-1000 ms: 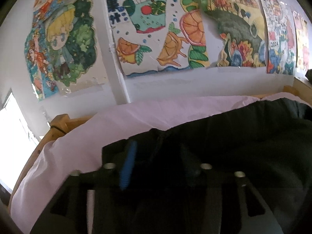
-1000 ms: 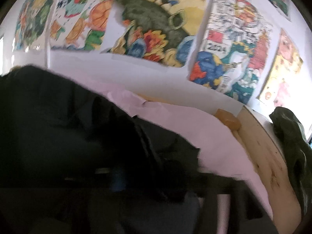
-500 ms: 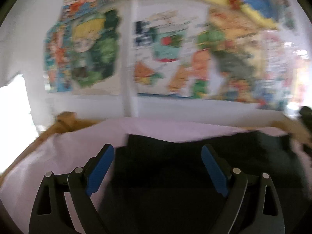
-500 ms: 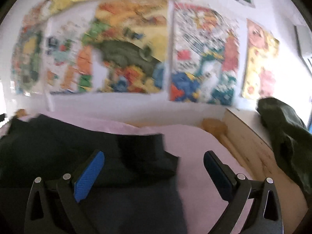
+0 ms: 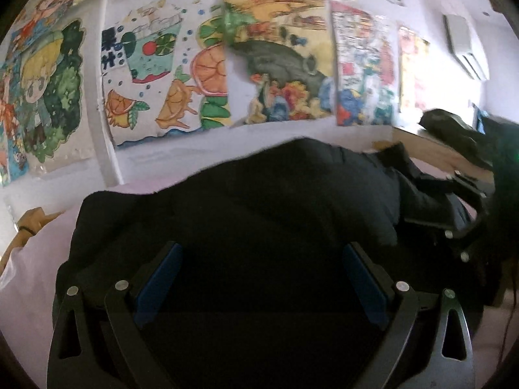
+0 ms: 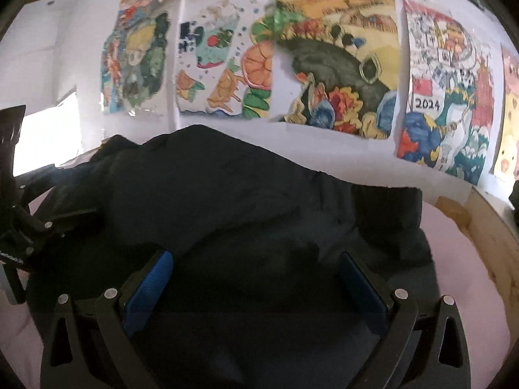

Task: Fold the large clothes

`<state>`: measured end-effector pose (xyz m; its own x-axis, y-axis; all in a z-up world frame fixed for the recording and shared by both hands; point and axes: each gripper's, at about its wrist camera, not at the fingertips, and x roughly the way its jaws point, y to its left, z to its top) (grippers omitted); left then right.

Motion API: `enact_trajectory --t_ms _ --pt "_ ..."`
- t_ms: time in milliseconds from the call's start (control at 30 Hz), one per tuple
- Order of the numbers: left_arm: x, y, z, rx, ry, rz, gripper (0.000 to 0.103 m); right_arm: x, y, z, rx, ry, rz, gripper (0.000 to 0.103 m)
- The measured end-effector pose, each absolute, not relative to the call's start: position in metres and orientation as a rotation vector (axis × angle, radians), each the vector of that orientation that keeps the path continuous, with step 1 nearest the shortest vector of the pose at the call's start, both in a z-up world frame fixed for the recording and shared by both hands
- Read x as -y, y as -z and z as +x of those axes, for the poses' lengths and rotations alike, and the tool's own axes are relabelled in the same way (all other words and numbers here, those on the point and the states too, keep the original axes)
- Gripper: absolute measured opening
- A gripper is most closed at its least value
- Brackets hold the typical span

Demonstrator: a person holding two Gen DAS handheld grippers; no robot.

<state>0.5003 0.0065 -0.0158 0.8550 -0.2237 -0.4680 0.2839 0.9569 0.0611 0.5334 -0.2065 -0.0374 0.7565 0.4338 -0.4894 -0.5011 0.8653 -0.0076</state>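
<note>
A large black garment [image 5: 259, 207] lies bunched on a pink sheet [image 5: 35, 259]; it also shows in the right wrist view [image 6: 227, 201]. My left gripper [image 5: 259, 278] is open, its blue pads [image 5: 155, 278] wide apart just over the garment. My right gripper [image 6: 256, 282] is open too, blue pads [image 6: 149, 285] apart over the cloth, holding nothing. The right gripper shows at the right edge of the left wrist view [image 5: 460, 214]; the left one shows at the left edge of the right wrist view [image 6: 19, 214].
A white wall with colourful drawings [image 5: 155, 74] stands right behind the bed. A wooden bed frame [image 6: 493, 246] runs along the right side, with a dark green cloth [image 5: 454, 133] on it. A wooden post [image 5: 29, 227] is at the far left.
A second ago both grippers were shut on the garment. They let go and opened, and now sit lower and closer over the bunched cloth.
</note>
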Motion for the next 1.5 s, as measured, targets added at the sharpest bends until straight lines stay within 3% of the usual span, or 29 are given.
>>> enact_trajectory --t_ms 433,567,900,1500 --pt "-0.037 0.027 0.587 -0.621 0.149 0.028 0.102 0.191 0.050 0.622 -0.586 -0.458 -0.166 0.103" --pt "-0.046 0.042 0.619 -0.761 0.189 0.009 0.102 0.191 0.068 0.653 -0.693 -0.492 -0.122 0.103" --pt "-0.056 0.070 0.648 -0.855 0.191 0.006 0.102 0.193 0.110 0.695 -0.868 -0.555 -0.025 0.103" --pt "-0.052 0.036 0.602 -0.743 0.090 0.014 0.102 0.244 0.053 0.625 -0.670 -0.523 0.087 0.103"
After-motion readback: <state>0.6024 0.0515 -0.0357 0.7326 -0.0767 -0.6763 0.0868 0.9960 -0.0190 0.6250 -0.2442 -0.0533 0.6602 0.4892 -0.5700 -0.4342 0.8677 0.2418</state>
